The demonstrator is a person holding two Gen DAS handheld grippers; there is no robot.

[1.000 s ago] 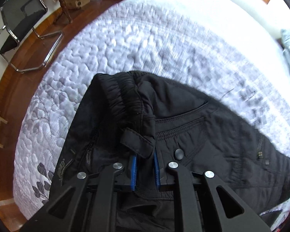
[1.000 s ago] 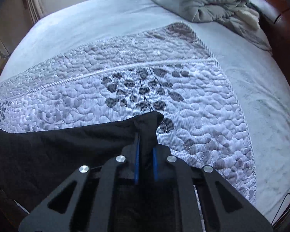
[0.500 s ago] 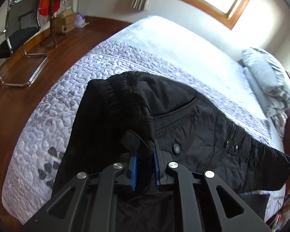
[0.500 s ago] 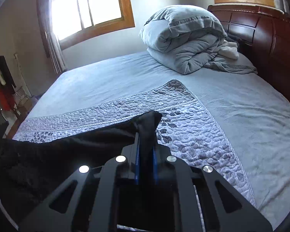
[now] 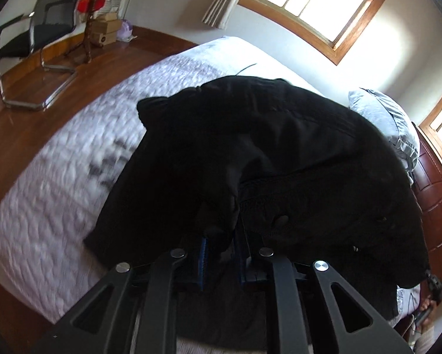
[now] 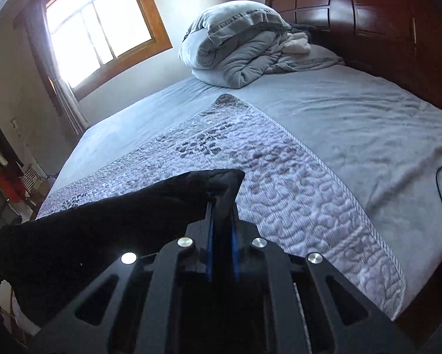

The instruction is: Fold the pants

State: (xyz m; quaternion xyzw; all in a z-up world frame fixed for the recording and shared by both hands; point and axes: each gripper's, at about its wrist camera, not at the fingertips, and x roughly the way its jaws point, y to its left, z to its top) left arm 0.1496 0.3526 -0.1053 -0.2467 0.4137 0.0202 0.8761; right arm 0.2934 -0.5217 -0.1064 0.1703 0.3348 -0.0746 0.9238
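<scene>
My left claw point(image 5: 221, 253) is pinched on a fold of the black pants point(image 5: 279, 159), the cloth bunched between its blue pads. Just ahead of that claw the pants hang in a dark, heavy drape, lifted over the bed: I see a round snap button right of the claw, a stitched seam running rightward above it, and a gathered elastic waistband at the far upper edge. Left of and beyond the pants lies the quilted bedspread point(image 5: 58, 177), blurred here.

My right claw point(image 6: 221, 221) is pressed together on a corner of the same pants point(image 6: 103, 221), a small peak of cloth poking up just past the tips; the rest stretches away leftward as a smooth black band. Beyond it are the quilted bedspread point(image 6: 294, 194), then the grey sheet point(image 6: 353, 112), and farthest a rolled grey duvet point(image 6: 235, 47) against the wooden headboard point(image 6: 368, 20).
</scene>
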